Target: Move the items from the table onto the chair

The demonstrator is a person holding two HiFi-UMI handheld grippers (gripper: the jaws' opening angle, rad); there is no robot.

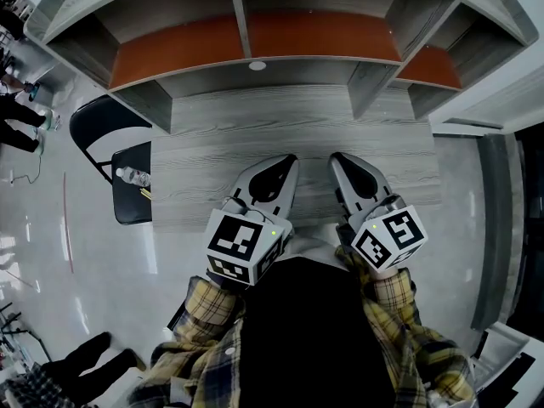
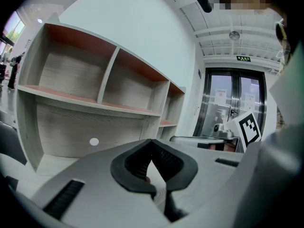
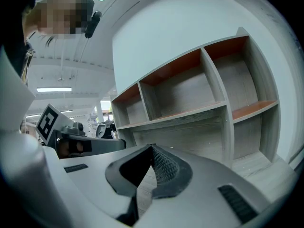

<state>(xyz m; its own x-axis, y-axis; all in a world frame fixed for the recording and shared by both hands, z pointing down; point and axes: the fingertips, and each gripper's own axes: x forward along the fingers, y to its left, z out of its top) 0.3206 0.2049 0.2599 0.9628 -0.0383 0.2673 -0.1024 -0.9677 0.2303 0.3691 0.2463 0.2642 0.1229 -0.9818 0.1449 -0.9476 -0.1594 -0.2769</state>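
Observation:
The grey wood table (image 1: 297, 121) carries nothing that I can see. To its left stands a black chair (image 1: 127, 206) with a clear plastic bottle (image 1: 133, 177) lying on the seat and a small yellowish item (image 1: 146, 194) beside it. My left gripper (image 1: 287, 161) hovers over the table's front edge, jaws shut and empty. My right gripper (image 1: 338, 160) sits beside it, also shut with nothing held. In the left gripper view the jaw tips (image 2: 152, 141) meet; in the right gripper view the tips (image 3: 152, 147) meet too.
An empty shelf unit (image 1: 255, 41) with orange-brown boards rises along the table's back edge. A small white disc (image 1: 257, 65) marks its back panel. People stand on the shiny floor at far left (image 1: 19, 113). Glass doors (image 2: 232, 99) show beyond the table.

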